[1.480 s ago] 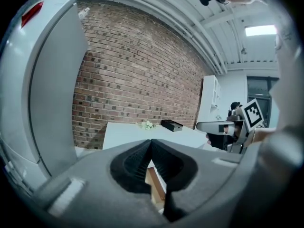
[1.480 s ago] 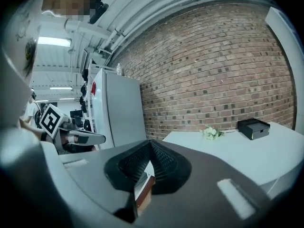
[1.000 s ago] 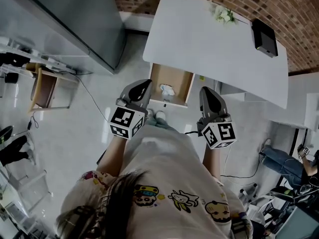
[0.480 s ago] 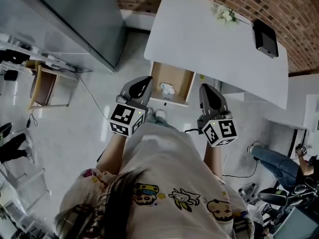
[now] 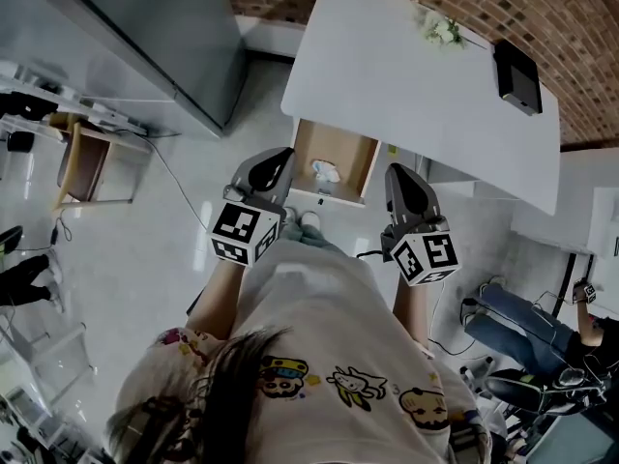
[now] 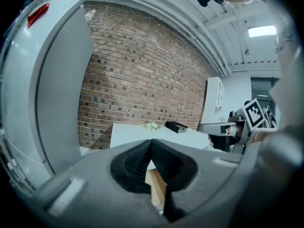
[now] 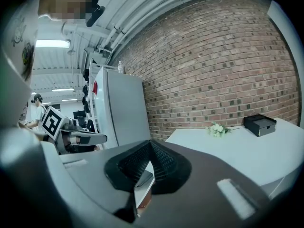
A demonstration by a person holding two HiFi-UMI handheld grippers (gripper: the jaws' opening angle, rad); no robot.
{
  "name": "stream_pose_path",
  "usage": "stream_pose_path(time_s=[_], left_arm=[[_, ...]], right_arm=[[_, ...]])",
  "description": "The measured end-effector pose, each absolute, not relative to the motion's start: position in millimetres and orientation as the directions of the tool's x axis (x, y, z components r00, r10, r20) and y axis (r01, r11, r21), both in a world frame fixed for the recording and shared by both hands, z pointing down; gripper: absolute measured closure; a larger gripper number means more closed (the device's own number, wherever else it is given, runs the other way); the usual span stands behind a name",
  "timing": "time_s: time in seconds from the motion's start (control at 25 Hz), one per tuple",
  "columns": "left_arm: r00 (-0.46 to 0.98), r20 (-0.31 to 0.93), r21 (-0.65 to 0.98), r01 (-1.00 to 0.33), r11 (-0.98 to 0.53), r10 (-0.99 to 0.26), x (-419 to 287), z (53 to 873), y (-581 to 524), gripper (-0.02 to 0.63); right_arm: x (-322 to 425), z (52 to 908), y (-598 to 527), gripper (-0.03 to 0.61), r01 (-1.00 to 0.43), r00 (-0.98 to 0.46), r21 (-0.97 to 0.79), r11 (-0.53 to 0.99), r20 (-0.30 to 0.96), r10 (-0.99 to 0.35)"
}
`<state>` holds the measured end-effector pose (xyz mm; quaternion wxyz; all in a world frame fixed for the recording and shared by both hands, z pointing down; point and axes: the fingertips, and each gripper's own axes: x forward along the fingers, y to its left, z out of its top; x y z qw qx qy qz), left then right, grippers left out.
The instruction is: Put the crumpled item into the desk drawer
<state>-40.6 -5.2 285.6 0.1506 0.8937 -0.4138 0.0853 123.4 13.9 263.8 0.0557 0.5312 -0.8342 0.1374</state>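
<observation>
The crumpled white item (image 5: 326, 173) lies inside the open wooden drawer (image 5: 350, 160) under the front edge of the white desk (image 5: 416, 95). My left gripper (image 5: 280, 159) hangs just left of the drawer, shut and empty. At the drawer's right, my right gripper (image 5: 398, 176) is also shut with nothing in it. In the left gripper view the left gripper (image 6: 151, 142) has its black pads pressed together, with a strip of the drawer (image 6: 157, 187) showing below. The right gripper view shows the right gripper (image 7: 151, 143) closed the same way.
On the desk's far side lie a small white flower sprig (image 5: 437, 29) and a black box (image 5: 515, 75). A tall grey fridge (image 5: 155, 37) stands left of the desk, a wooden stool (image 5: 82, 167) farther left. A seated person's legs (image 5: 522, 322) are at the lower right.
Both grippers stay almost where they were, still shut. The seated person's legs at the lower right have shifted left.
</observation>
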Motion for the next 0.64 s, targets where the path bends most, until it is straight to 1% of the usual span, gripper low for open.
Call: stream_pose_path(time_s=[0.64], left_arm=[[0.628, 0.275, 0.198, -0.778, -0.596, -0.728, -42.7, 283.4, -10.4, 0.615]], right_arm=[[128.7, 264.6, 9.8, 0.569, -0.902, -0.429, -0.174, 0.396, 0.242, -0.87]])
